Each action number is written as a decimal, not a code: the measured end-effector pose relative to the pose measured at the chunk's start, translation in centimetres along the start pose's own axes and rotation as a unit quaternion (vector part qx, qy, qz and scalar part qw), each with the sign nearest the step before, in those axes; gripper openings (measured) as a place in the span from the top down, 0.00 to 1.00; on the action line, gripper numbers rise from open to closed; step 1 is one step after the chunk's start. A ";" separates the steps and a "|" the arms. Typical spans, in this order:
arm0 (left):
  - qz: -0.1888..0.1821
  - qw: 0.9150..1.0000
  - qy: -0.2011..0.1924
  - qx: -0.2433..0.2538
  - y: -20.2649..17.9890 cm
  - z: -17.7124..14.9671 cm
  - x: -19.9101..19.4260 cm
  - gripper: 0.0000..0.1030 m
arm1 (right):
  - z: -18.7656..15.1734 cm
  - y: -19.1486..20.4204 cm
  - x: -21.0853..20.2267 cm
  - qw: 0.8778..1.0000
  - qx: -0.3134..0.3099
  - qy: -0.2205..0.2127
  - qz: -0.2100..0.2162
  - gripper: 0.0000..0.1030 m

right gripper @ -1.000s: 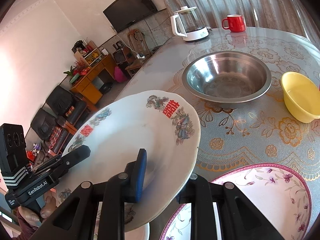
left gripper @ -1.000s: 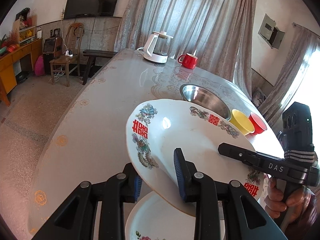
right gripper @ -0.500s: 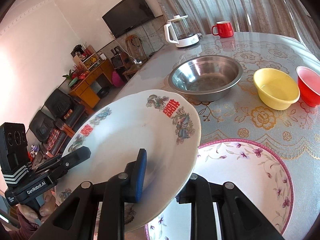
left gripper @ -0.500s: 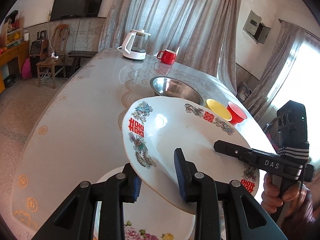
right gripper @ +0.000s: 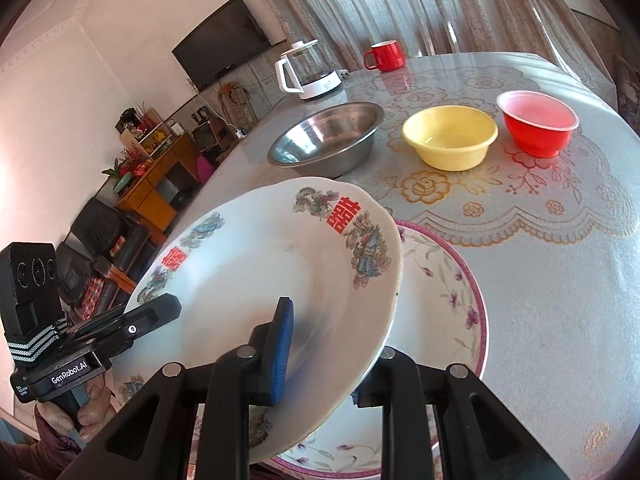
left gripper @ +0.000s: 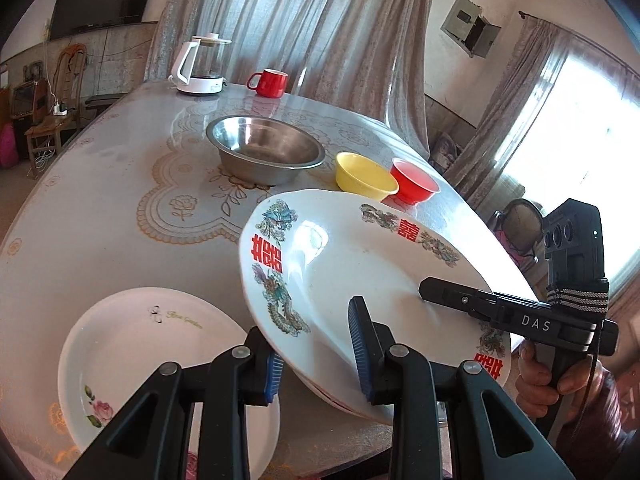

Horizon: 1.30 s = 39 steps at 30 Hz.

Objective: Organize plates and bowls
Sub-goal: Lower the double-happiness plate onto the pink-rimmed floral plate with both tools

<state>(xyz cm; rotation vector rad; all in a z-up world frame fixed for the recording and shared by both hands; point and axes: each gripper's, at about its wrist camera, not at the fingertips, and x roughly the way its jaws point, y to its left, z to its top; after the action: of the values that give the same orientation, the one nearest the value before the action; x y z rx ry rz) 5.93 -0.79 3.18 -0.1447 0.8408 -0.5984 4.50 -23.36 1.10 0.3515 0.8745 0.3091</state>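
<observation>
Left tongs and right tongs are both clamping the dragon-pattern plate, tilting it above the surface. It is hiding much of the purple-rimmed plate beneath; the rose plate, left of the left tongs, is partly blocked by them.

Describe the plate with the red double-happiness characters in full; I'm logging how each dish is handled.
The double-happiness plate is a white, glossy, ceramic-looking dish with a shallow well; its rim carries red characters and colourful dragon-and-phoenix motifs. It is lifted off the table and tilted. The left gripper and right gripper each clamp its rim from opposite sides, one finger over the face, one beneath. It hangs above the pink-rimmed floral plate, but contact cannot be judged.
</observation>
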 end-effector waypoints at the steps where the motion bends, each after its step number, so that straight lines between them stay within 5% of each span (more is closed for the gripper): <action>1: -0.002 1.000 0.004 0.001 -0.3 -0.2 0.3 0.70 | -0.3 -0.5 -0.2 1.000 0.005 0.000 -0.003 0.78; 39: 0.001 0.998 0.056 0.001 -1.1 -1.9 3.5 0.69 | -3.1 -4.5 -1.2 0.998 0.040 0.025 -0.049 0.76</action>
<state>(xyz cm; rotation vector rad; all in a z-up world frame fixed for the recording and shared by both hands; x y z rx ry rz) 5.89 -3.40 -0.03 -0.1091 0.9492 -0.6096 1.87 -27.38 -1.84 0.3750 0.9527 0.1943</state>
